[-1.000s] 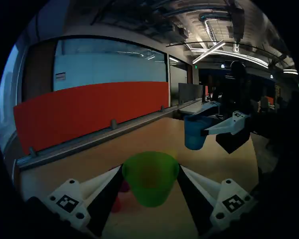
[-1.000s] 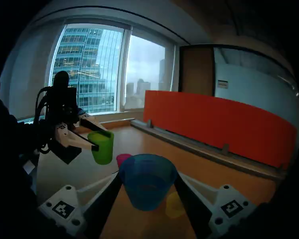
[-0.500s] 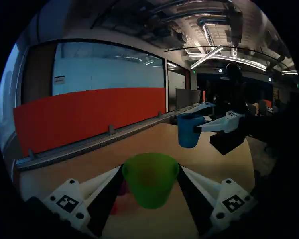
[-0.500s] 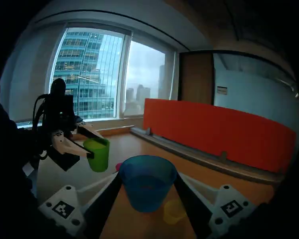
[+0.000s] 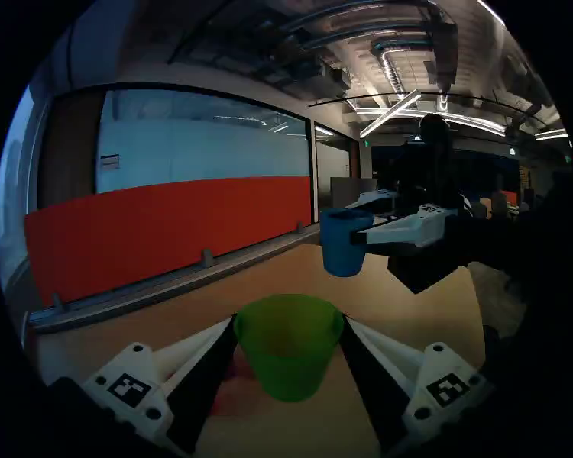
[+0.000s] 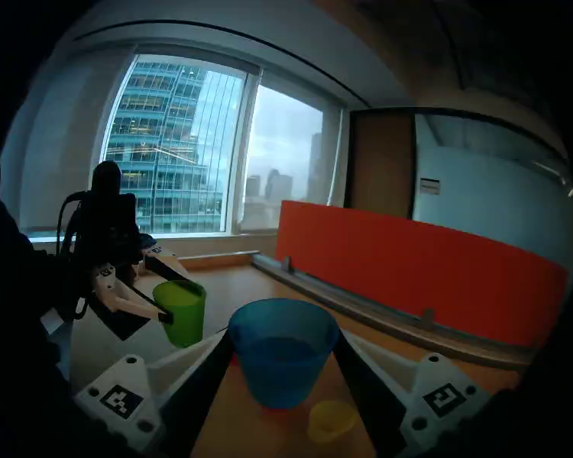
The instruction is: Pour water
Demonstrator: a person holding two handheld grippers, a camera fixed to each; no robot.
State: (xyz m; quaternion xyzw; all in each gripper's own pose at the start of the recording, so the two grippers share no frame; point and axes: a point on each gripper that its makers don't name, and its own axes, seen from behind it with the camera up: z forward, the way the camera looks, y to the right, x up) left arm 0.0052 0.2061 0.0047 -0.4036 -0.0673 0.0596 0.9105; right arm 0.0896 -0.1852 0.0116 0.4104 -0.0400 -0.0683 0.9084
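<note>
My left gripper (image 5: 289,347) is shut on a green cup (image 5: 289,343), held upright above the wooden table (image 5: 363,301). In the right gripper view that green cup (image 6: 179,311) hangs at the left in the left gripper (image 6: 166,304). My right gripper (image 6: 284,359) is shut on a blue cup (image 6: 283,351), upright, with water showing inside. From the left gripper view the blue cup (image 5: 343,241) is ahead and to the right, higher than the green one, in the right gripper (image 5: 351,233). The two cups are apart.
An orange partition (image 5: 164,225) with a metal rail runs along the table's far edge. A small yellow cup (image 6: 331,420) stands on the table below the blue cup, and something pink-red (image 5: 233,385) lies under the green cup. Large windows (image 6: 179,153) are behind the left gripper.
The blue cup has risen and shifted left in the left gripper view. Both grippers have lifted, so the table and the small cups sit lower in view. The green cup has dropped slightly in the right gripper view.
</note>
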